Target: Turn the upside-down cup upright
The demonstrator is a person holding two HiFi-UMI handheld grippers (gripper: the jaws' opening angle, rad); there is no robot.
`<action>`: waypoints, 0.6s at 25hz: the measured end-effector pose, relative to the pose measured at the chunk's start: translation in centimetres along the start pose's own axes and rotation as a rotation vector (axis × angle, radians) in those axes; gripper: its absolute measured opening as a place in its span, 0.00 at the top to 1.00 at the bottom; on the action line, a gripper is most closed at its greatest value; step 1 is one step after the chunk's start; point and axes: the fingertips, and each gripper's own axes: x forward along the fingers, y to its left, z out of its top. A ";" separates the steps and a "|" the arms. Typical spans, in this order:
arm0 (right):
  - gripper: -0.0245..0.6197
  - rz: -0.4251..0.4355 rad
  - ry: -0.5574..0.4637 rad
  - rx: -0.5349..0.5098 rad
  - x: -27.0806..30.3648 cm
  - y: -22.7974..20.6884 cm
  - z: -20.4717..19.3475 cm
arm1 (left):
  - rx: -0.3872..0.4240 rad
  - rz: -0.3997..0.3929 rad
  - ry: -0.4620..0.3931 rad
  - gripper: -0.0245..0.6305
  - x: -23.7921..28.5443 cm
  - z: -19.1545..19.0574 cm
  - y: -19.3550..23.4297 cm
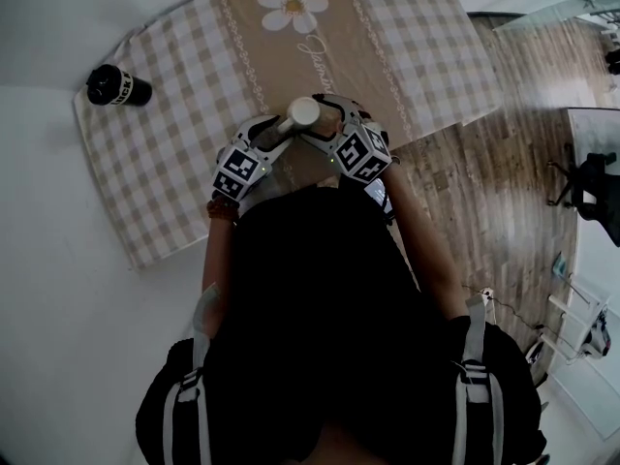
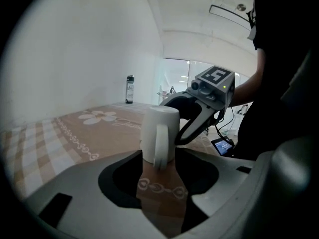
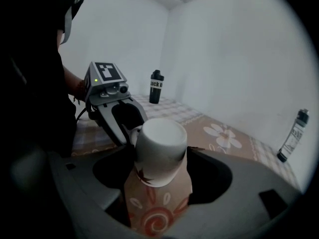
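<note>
A white cup (image 1: 303, 112) stands bottom up over the checked tablecloth (image 1: 174, 143), between my two grippers. In the left gripper view its handle (image 2: 160, 148) faces me and sits in the gap of my left gripper (image 2: 162, 169). The jaws are apart and do not press on the handle. In the right gripper view the cup's body (image 3: 160, 151) fills the gap of my right gripper (image 3: 159, 178), whose jaws close on its sides. The cup's rim is hidden behind the jaws. From the right gripper view the left gripper (image 3: 122, 126) is just behind the cup.
A black bottle (image 1: 118, 86) stands at the cloth's far left corner. A second dark bottle (image 3: 294, 136) stands by the wall. A small lit screen (image 2: 222, 146) hangs near the person's body. The table's near edge borders a wooden floor (image 1: 484, 182).
</note>
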 end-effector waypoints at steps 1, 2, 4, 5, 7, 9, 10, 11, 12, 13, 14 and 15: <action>0.43 -0.008 -0.002 0.007 -0.2 -0.1 -0.3 | -0.008 0.000 0.003 0.63 -0.2 -0.1 0.0; 0.43 -0.014 -0.007 0.022 -0.5 -0.2 -0.6 | -0.010 0.001 -0.001 0.63 -0.6 -0.2 -0.1; 0.43 -0.019 -0.041 0.089 -1.5 -0.7 -0.9 | -0.014 0.013 -0.023 0.63 -1.5 -0.1 0.0; 0.43 -0.023 -0.073 0.138 -2.3 -1.1 -0.8 | -0.018 0.024 -0.042 0.63 -2.0 0.2 0.1; 0.45 -0.045 -0.168 0.244 -4.2 -2.4 0.1 | -0.028 0.049 -0.096 0.63 -3.1 1.3 0.4; 0.48 -0.092 -0.279 0.331 -6.5 -4.3 1.6 | -0.031 0.077 -0.170 0.63 -4.1 3.3 0.7; 0.52 -0.125 -0.330 0.358 -7.7 -5.2 2.3 | -0.027 0.094 -0.212 0.63 -4.6 4.6 0.9; 0.56 -0.165 -0.375 0.372 -8.9 -6.0 3.1 | -0.020 0.114 -0.257 0.63 -5.2 6.1 1.0; 0.61 -0.212 -0.415 0.371 -10.1 -6.7 4.0 | -0.014 0.140 -0.305 0.63 -5.8 7.7 1.2; 0.64 -0.268 -0.458 0.361 -11.2 -7.2 5.3 | -0.011 0.172 -0.353 0.63 -6.4 9.4 1.4; 0.69 -0.327 -0.506 0.346 -12.2 -7.5 6.7 | -0.010 0.212 -0.400 0.63 -7.1 11.1 1.6; 0.74 -0.381 -0.558 0.331 -13.0 -7.5 8.3 | -0.011 0.259 -0.441 0.63 -7.8 12.6 1.9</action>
